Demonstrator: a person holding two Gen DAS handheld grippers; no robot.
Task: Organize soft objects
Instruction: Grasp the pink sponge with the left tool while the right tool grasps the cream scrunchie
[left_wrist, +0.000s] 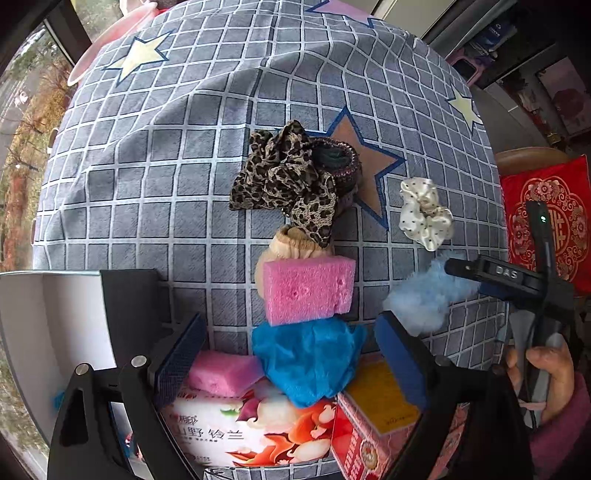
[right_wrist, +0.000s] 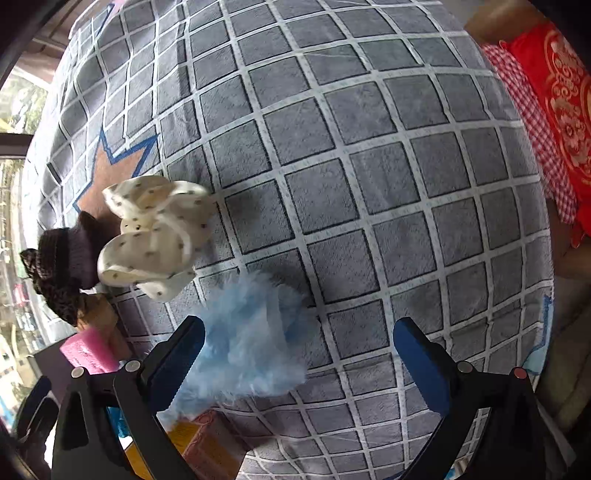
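Blue fluffy scrunchie (right_wrist: 251, 339) between open right hand-held gripper (right_wrist: 299, 354) fingers.

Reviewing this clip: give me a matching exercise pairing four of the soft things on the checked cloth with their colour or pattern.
Things:
1. sponge
2. fluffy scrunchie
3. satin scrunchie
4. crumpled plastic cover

Colours or patterns:
A. white with dark dots
B. pink
C. bright blue
D. pale blue

Pairs: 1-B, 2-D, 3-A, 4-C
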